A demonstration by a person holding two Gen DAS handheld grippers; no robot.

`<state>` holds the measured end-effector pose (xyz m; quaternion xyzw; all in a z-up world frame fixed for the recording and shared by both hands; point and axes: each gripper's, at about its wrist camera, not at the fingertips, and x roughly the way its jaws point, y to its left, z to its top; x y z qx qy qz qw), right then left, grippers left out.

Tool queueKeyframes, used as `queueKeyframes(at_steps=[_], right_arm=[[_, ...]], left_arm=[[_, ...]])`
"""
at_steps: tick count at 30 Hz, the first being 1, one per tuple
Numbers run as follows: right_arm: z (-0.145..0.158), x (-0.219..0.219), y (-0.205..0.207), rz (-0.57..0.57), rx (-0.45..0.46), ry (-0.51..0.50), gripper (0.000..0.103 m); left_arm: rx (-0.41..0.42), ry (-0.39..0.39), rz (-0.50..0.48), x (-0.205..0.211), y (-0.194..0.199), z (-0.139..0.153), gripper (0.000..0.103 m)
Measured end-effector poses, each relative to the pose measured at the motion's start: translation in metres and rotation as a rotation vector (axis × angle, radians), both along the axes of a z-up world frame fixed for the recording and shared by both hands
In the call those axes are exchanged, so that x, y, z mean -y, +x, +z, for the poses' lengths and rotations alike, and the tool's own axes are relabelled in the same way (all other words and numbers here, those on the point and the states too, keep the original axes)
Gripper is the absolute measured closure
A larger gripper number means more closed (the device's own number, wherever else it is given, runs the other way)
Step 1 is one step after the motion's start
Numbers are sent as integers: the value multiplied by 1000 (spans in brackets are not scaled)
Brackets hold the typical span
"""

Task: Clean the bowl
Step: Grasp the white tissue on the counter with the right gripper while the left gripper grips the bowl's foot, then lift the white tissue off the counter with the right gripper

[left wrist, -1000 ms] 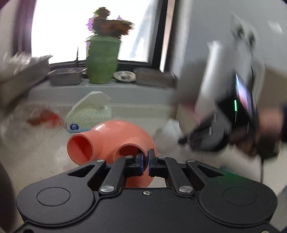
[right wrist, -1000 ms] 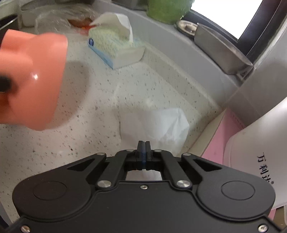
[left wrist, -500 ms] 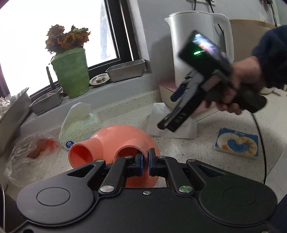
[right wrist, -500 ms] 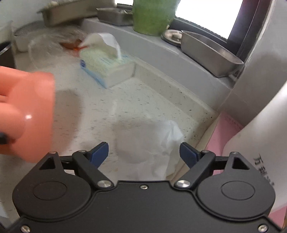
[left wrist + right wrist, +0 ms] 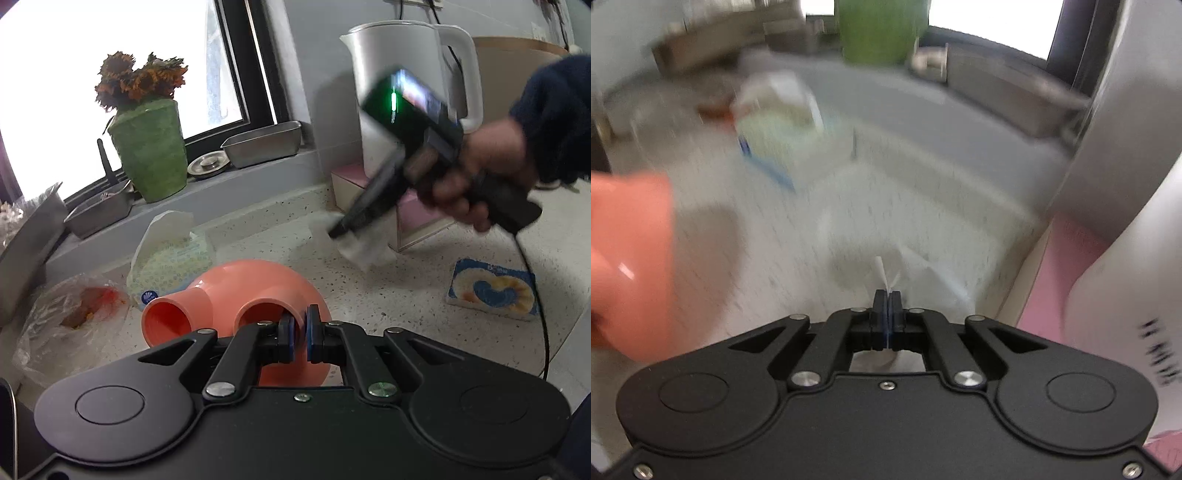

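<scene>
My left gripper is shut on the rim of a coral-pink bowl, held upside down above the speckled counter. The bowl also shows at the left edge of the right wrist view. My right gripper is shut on a white paper tissue; a tuft sticks up between the fingertips. In the left wrist view the right gripper hangs to the right of the bowl with the tissue dangling from its tip. The right wrist view is blurred.
A tissue pack lies behind the bowl. A plastic bag with food scraps is at left. A white kettle on a pink box, a green vase, metal trays and a sponge are around.
My right gripper was open over the tissue on the counter and has shut on it and lifted it. The left gripper still holds the bowl.
</scene>
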<state>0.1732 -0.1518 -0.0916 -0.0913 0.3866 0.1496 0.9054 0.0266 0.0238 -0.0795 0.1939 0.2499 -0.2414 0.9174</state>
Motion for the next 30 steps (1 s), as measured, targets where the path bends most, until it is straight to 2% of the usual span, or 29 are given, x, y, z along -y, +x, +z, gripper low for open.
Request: queueKeyframes(at_steps=[5, 7, 12, 15, 22, 26, 30], right_arm=[[56, -3, -22, 61, 78, 173, 103], [73, -6, -32, 102, 71, 269, 103], [77, -31, -36, 191, -16, 355, 103], [66, -56, -36, 241, -57, 324, 102], [70, -98, -48, 366, -43, 248, 102], [75, -107, -38, 359, -33, 225, 102], [71, -106, -22, 302, -37, 214, 102]], left_arm=[[9, -3, -1, -2, -1, -1, 97], [10, -11, 4, -4, -1, -1, 97], [25, -8, 2, -4, -4, -2, 97], [40, -5, 3, -3, -9, -3, 97], [82, 29, -9, 2, -22, -9, 98], [95, 24, 4, 1, -25, -11, 98], [109, 2, 35, -2, -26, -12, 98]])
